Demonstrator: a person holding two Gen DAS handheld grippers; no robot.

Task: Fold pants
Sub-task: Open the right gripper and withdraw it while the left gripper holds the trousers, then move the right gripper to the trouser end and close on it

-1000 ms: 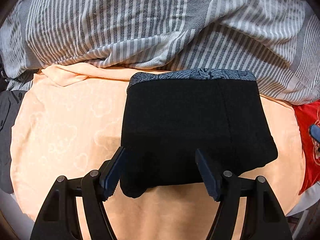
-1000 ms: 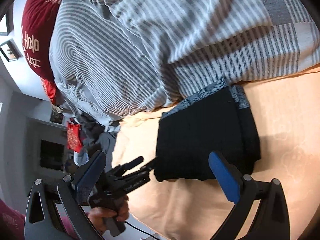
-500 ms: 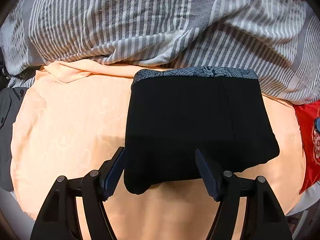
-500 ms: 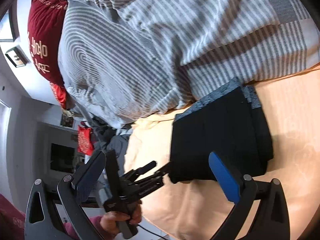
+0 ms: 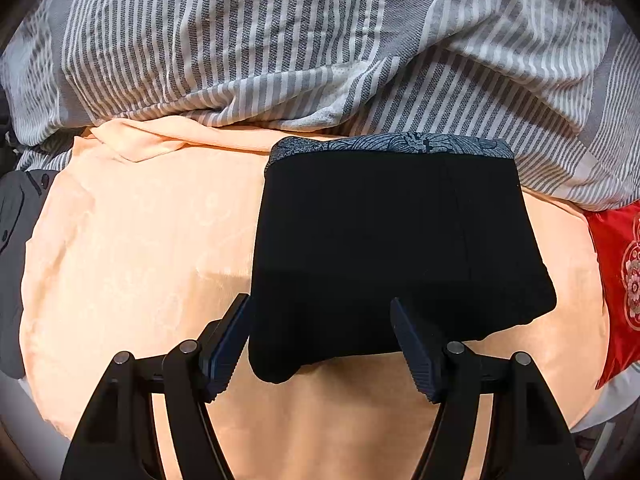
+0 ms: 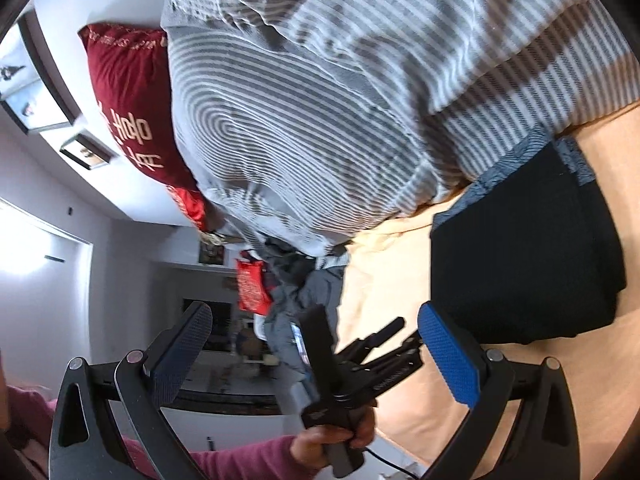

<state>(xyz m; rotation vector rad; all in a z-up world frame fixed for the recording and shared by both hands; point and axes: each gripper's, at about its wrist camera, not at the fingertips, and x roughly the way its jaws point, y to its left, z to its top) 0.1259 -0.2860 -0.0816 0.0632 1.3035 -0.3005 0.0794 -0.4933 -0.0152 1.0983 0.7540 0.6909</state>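
The black pants (image 5: 396, 248) lie folded into a compact rectangle on the peach sheet (image 5: 132, 248), with a grey patterned waistband (image 5: 392, 145) at the far edge. My left gripper (image 5: 320, 344) is open and empty, hovering just short of the pants' near edge. My right gripper (image 6: 316, 352) is open and empty, raised and tilted away to the left of the pants (image 6: 528, 256). The left gripper, held in a hand, also shows in the right wrist view (image 6: 384, 352).
A grey striped duvet (image 5: 320, 48) is bunched behind the pants. A red pillow (image 5: 620, 276) lies at the right. Dark grey clothing (image 5: 16, 240) lies off the sheet's left edge. The bed edge runs along the near side.
My right gripper has lifted and swung away from the pants toward the room. My left gripper has barely moved. The pants stay still.
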